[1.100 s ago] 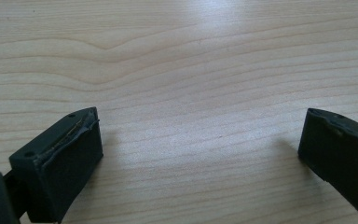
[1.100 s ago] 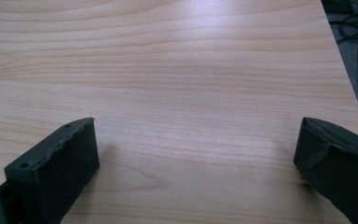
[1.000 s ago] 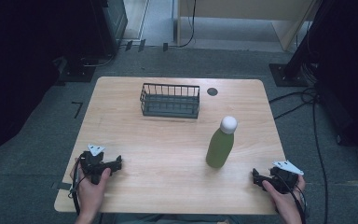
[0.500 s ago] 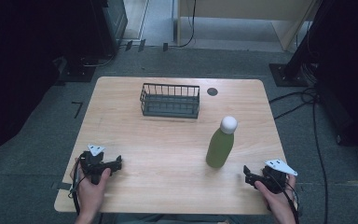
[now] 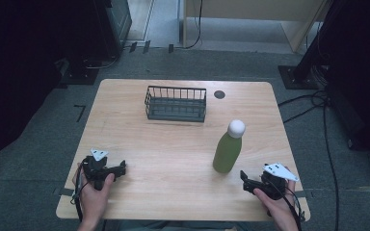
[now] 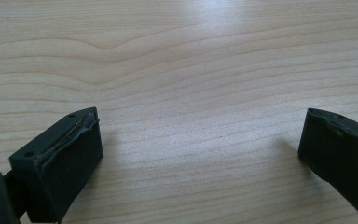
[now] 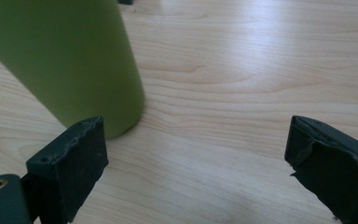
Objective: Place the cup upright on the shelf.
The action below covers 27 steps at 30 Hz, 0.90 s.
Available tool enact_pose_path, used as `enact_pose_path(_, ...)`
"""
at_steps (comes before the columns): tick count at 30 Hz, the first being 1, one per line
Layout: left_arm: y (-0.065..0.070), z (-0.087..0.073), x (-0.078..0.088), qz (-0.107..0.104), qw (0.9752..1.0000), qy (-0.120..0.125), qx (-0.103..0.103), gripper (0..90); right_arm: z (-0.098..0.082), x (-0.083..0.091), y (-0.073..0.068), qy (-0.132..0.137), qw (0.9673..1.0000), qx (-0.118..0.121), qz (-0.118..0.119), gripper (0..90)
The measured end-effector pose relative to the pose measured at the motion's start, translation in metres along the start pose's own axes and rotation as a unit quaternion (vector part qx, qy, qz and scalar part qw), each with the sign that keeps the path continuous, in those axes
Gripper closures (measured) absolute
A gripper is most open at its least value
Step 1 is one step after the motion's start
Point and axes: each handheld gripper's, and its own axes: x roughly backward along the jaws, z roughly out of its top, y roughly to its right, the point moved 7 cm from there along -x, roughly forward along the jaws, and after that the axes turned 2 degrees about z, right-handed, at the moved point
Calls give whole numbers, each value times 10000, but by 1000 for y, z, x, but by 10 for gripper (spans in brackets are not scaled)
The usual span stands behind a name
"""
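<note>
Right hand-held gripper (image 5: 244, 178) spread, jaws just narrowed, nothing between; bottle (image 5: 228, 147) stands off-centre before it near the desk's (image 5: 173, 144) right edge. We risk tipping it. Left hand-held gripper (image 5: 120, 168) spread, empty.

one green bottle (image 5: 228, 153), one wire basket (image 5: 176, 103)

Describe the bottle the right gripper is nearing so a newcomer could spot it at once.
On the light wooden table, look right of centre, in front of the dark wire basket. The tall olive-green cylindrical bottle stands upright there, alone in having a round white cap.
</note>
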Motion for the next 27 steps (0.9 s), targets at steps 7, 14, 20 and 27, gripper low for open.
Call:
enact_pose_path(7,0,0,0,0,10000,0,0,0,4,0,-17,73,9996,76,259,59)
enact_pose_path(14,0,0,0,1,10000,0,0,0,11,-1,-36,132,9983,105,562,61)
enact_pose_path(20,0,0,0,0,10000,0,0,0,13,-3,-48,158,9972,167,713,68)
enact_pose_path(27,0,0,0,-2,10000,0,1,0,21,-4,-56,269,9963,169,800,91)
